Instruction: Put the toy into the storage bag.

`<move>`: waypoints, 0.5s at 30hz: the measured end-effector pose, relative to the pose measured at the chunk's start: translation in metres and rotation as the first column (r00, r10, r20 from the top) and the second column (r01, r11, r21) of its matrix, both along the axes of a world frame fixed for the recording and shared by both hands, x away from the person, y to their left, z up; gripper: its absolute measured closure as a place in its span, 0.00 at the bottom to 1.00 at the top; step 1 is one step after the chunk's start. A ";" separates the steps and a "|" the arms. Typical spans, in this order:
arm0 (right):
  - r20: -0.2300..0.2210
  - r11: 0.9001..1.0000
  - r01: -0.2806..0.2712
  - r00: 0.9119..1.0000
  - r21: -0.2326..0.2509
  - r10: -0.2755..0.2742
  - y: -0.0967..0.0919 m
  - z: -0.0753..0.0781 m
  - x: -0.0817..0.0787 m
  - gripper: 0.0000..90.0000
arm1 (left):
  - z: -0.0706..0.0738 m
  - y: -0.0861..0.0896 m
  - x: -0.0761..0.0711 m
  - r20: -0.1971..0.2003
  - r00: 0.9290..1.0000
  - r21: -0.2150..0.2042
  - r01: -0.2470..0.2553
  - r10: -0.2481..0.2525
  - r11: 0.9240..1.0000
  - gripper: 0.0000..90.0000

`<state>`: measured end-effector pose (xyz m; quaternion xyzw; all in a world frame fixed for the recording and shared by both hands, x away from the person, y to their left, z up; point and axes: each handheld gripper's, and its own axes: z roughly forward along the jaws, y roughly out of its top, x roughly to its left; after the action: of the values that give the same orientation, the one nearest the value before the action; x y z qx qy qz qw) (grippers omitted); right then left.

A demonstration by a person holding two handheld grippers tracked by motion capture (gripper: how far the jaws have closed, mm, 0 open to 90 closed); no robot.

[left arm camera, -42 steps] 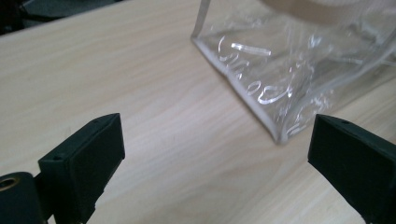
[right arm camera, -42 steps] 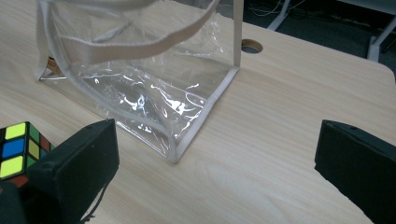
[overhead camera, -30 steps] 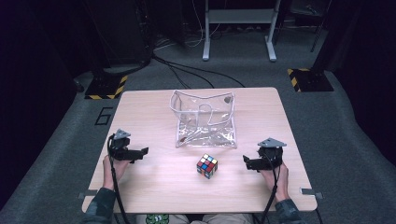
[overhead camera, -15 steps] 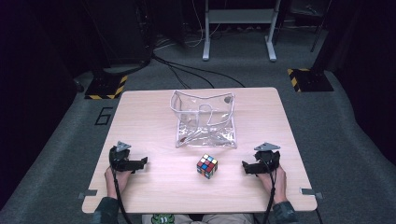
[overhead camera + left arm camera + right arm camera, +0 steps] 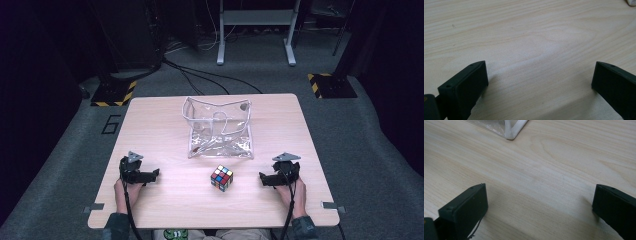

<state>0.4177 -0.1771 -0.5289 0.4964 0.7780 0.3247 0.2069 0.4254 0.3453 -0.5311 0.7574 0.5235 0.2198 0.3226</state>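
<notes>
Since a second ago both grippers have drawn back toward the near edge of the table (image 5: 165, 125): the left gripper (image 5: 152, 174) sits near the left corner and the right gripper (image 5: 263, 178) right of the colour cube (image 5: 221, 178). Each has its jaws spread wide over bare wood, holding nothing. The cube stays just before the clear plastic pouch (image 5: 218, 128), untouched.

- The left gripper (image 5: 150, 175) sits low over the worktop (image 5: 165, 130) near its left front, held in the person's left hand (image 5: 121, 192), fingers (image 5: 465, 86) spread wide apart with nothing between them.
- The right gripper (image 5: 263, 179) sits near the right front in the right hand (image 5: 295, 192), fingers (image 5: 465, 206) likewise wide apart.
- Both grippers point inward toward each other.
</notes>
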 end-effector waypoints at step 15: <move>-0.002 1.000 0.021 1.000 -0.002 -0.021 0.000 0.000 0.000 0.00 | 0.000 0.000 -0.001 -0.002 0.999 0.001 -0.050 0.050 0.999 0.01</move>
<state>0.4180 -0.1770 -0.5287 0.5045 0.7734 0.3214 0.2100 0.4244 0.3456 -0.5309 0.7444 0.5424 0.2273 0.3162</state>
